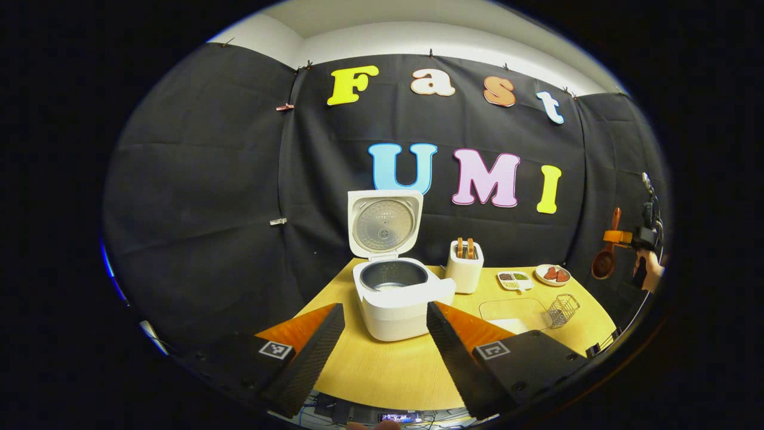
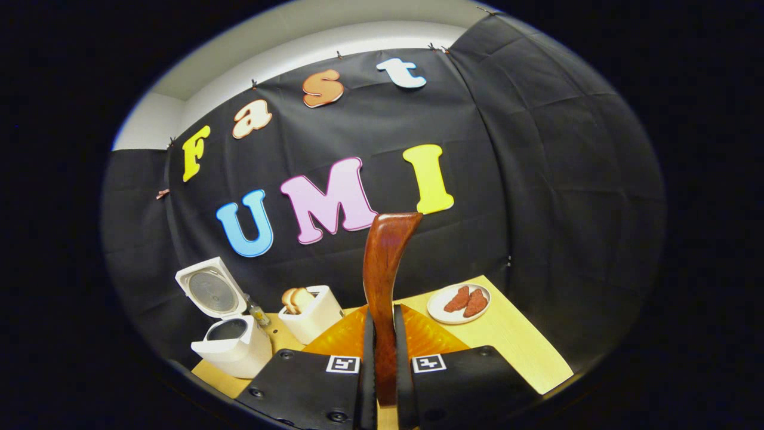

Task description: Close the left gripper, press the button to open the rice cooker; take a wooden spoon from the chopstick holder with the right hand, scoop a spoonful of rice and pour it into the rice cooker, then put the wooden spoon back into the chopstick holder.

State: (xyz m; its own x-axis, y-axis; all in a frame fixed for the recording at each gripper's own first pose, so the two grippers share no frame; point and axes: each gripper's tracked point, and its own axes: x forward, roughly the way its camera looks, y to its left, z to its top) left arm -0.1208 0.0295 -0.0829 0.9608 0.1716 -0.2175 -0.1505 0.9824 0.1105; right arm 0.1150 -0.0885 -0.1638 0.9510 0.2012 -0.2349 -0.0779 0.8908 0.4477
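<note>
The white rice cooker (image 1: 397, 310) stands on the wooden table (image 1: 388, 370) with its lid (image 1: 385, 222) raised upright and the dark inner pot (image 1: 393, 276) exposed. My left gripper (image 1: 385, 307) is open in front of it, holding nothing. To the cooker's right is the white chopstick holder (image 1: 464, 269) with wooden handles sticking out. My right gripper (image 2: 383, 316) is shut on the wooden spoon (image 2: 385, 269), whose handle rises between the fingers. In the left gripper view that gripper (image 1: 627, 237) is high at the far right, with the spoon (image 1: 604, 261) hanging bowl-down.
Right of the holder lie a small divided dish of grains (image 1: 514, 279), a white plate with red pieces (image 1: 553, 275), a clear tray (image 1: 513, 310) and a small wire basket (image 1: 563, 309). The cooker (image 2: 230, 343) and holder (image 2: 313, 319) show low left in the right gripper view.
</note>
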